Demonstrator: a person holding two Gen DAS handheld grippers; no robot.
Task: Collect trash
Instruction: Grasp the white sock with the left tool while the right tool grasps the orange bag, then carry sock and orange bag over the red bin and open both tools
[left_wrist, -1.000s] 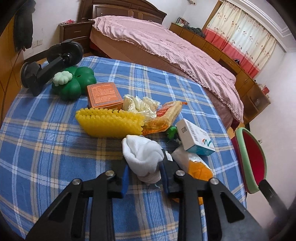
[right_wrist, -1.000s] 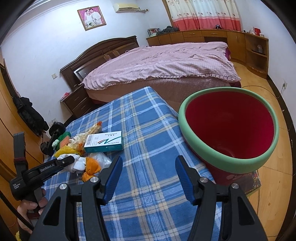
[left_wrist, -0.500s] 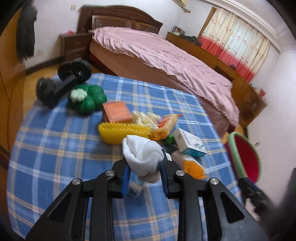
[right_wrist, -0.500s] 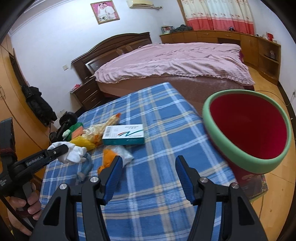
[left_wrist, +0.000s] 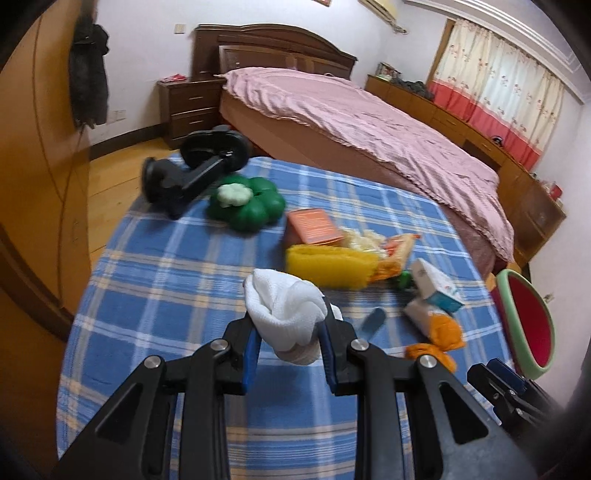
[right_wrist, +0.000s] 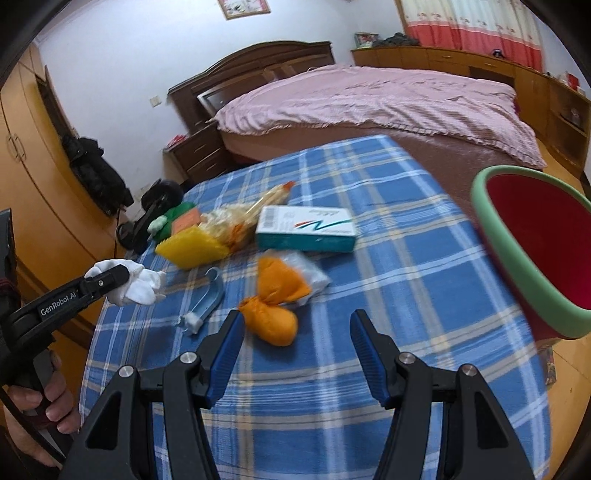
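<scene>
The tabletop (right_wrist: 388, 229) carries a blue, white and tan plaid cloth, a white wad (left_wrist: 284, 310), an orange pouch (right_wrist: 275, 295), a yellow sponge (left_wrist: 328, 264), a white-and-teal box (right_wrist: 306, 229), and a red bin (right_wrist: 535, 243) with green rim.

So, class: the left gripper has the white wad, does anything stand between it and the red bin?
Yes. The left gripper holds the white tissue wad above the tablecloth. Between it and the red bin lie the orange wrapper, the teal-and-white box and the open right gripper. Carried above them, the path looks open.

The left gripper (left_wrist: 288, 345) grips a white tissue wad (left_wrist: 284, 308) above the checked tablecloth (left_wrist: 166, 277).
</scene>
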